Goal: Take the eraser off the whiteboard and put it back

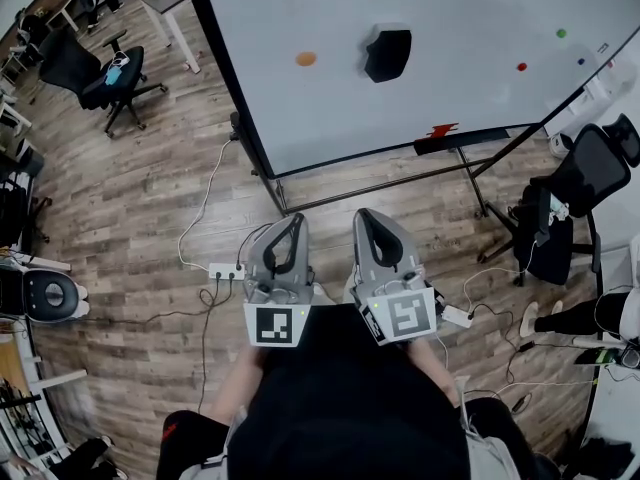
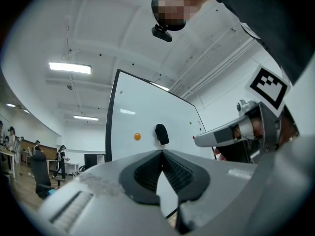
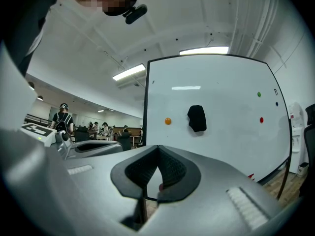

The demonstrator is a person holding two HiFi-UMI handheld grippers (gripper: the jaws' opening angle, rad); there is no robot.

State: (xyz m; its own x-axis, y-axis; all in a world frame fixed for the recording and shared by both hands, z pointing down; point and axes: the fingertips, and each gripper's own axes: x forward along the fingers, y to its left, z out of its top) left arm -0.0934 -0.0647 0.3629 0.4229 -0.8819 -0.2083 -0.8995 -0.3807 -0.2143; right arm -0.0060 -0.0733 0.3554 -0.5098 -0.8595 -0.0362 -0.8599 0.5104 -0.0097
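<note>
Eraser clings to whiteboard beside orange magnet.

L gripper & R gripper are held out in front of the body, side by side, close but not touching. Both point away from the person. L jaws are pressed together at the tips, empty. R jaws are the same, empty. L cube & R cube sit at the back ends, by the tummy. Forearms are tucked in.
</note>
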